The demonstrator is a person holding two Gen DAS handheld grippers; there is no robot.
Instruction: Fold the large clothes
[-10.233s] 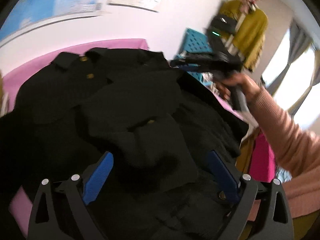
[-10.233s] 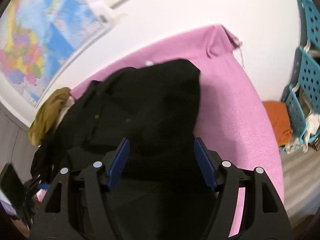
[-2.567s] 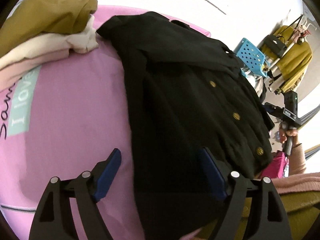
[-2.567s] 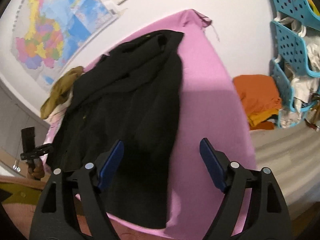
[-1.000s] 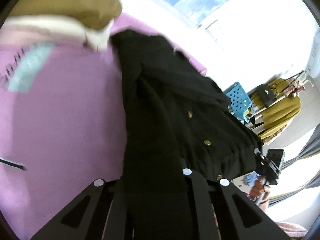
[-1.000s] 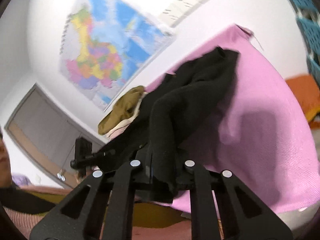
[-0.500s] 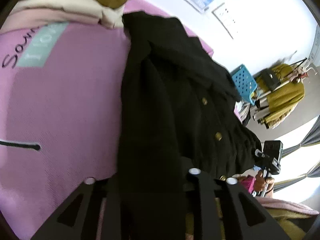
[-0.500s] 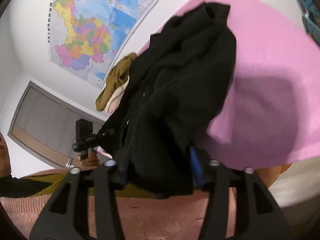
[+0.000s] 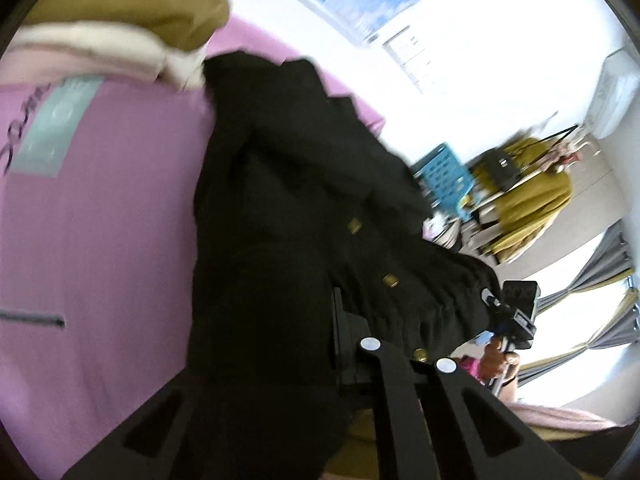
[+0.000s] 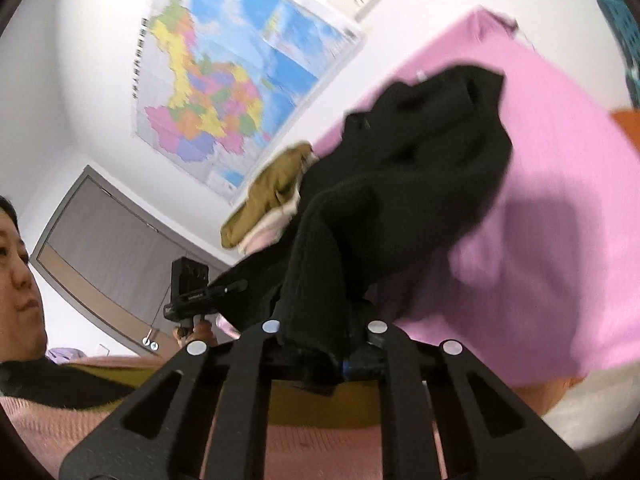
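Pinching the near hem of the black coat (image 10: 404, 184), the right gripper (image 10: 320, 344) has its jaws closed narrow on a bunched strip of cloth, and the left gripper (image 9: 344, 344) grips the hem's other end, its jaws drawn in on fabric, though one is buried under it. Holding both corners likely lets the person carry the lower half toward the collar in 1 fold. The coat's hem is raised off the bed's near edge; its body lies along the pink bedspread (image 9: 112, 208), 3 gold buttons facing up. Folded clothes (image 9: 120, 28) sit at the far corner, out of the fold's way.
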